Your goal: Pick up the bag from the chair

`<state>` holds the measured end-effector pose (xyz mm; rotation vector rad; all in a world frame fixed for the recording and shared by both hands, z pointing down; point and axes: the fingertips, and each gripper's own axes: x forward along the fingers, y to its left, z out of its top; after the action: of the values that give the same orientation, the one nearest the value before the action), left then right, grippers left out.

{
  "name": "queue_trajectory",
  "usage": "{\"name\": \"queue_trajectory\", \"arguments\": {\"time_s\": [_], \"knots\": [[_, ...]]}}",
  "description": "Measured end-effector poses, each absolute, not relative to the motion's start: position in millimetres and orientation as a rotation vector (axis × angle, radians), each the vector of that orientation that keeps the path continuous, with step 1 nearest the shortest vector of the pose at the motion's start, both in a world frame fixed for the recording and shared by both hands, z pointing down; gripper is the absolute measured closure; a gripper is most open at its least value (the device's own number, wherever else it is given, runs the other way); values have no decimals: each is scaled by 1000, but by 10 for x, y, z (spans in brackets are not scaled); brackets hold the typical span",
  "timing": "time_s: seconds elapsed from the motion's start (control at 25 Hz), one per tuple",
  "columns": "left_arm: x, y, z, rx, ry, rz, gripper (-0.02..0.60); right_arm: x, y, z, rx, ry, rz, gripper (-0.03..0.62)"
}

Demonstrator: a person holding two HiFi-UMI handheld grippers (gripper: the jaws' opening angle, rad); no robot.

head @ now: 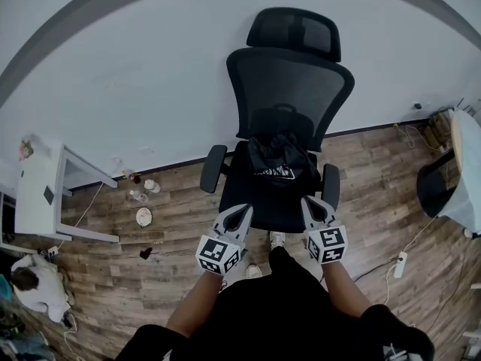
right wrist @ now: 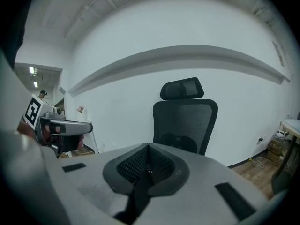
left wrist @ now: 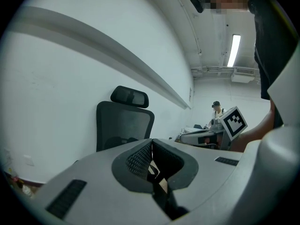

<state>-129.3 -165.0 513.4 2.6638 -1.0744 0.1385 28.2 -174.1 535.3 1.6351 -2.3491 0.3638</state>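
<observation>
Grippers come first: you hold your left gripper [head: 239,216] and your right gripper [head: 312,207] side by side, low, just short of the front edge of the seat [head: 263,204]. Both are aimed at the chair [head: 289,66]. That reads as a ready stance for a reach from the front, since the bag lies between their two lines of aim. Neither gripper touches anything. In the left gripper view the jaws are pressed together at the tips with nothing between them. The right gripper view shows the same, closed up and empty. By my judgement you must spread at least one before it can take hold.

The bag [head: 276,160] is black and slumped at the rear of the seat, leaning against the lower part of the mesh back [head: 308,107]. A looped handle [head: 282,111] stands up at its top, probably the easiest place to grab. The armrests [head: 213,169] flank the bag on either side, so coming in from the front and above looks like the open path.

Further out, the chair backs toward the white wall [head: 150,66]. A white desk [head: 37,190] stands at your left, and a second chair [head: 434,183] and a power strip [head: 399,264] are at your right on the wooden floor [head: 165,235].
</observation>
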Motion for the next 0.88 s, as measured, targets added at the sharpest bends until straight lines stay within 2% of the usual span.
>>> {"name": "queue_trajectory", "arguments": {"time_s": [0.44, 0.88], "knots": [[-1123, -2594, 5390, 2587, -1156, 236, 558, 607, -2757, 5575, 1596, -2360, 397, 572], [-961, -3440, 6226, 2400, -1207, 396, 558, 726, -3432, 6215, 1417, -2351, 575, 572]]}}
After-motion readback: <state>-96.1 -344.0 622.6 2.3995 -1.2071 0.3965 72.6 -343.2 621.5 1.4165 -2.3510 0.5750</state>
